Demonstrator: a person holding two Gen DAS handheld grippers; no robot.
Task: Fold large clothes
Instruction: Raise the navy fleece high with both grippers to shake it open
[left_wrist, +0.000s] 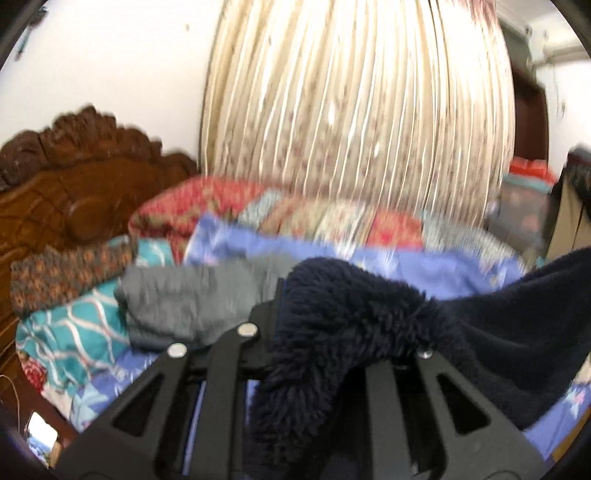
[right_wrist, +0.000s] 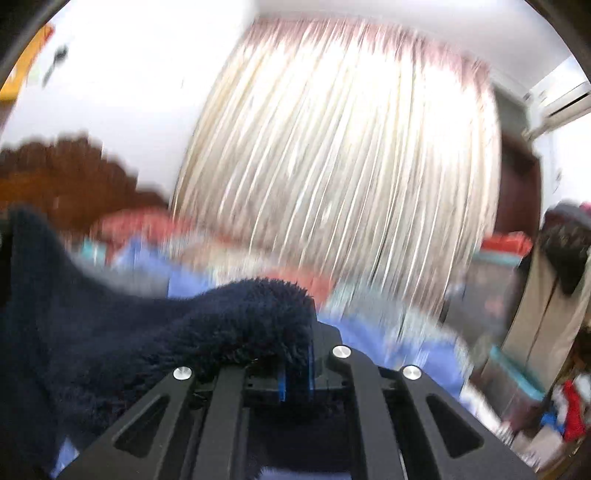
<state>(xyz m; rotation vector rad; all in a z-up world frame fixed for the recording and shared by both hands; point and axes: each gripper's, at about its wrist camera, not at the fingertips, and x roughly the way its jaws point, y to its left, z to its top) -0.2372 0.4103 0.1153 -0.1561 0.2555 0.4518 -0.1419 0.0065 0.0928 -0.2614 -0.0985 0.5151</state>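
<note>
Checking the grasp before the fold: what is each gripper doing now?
Left gripper: shut on the fuzzy navy fleece garment.
Right gripper: shut on the same garment.

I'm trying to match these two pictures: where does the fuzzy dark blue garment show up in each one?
Left wrist view: the dark blue garment fills the lower right, bunched over the fingers.
Right wrist view: it fills the lower left, pinched between the fingers.
Shared landmark: the pale pleated curtain, upper centre in both.
</note>
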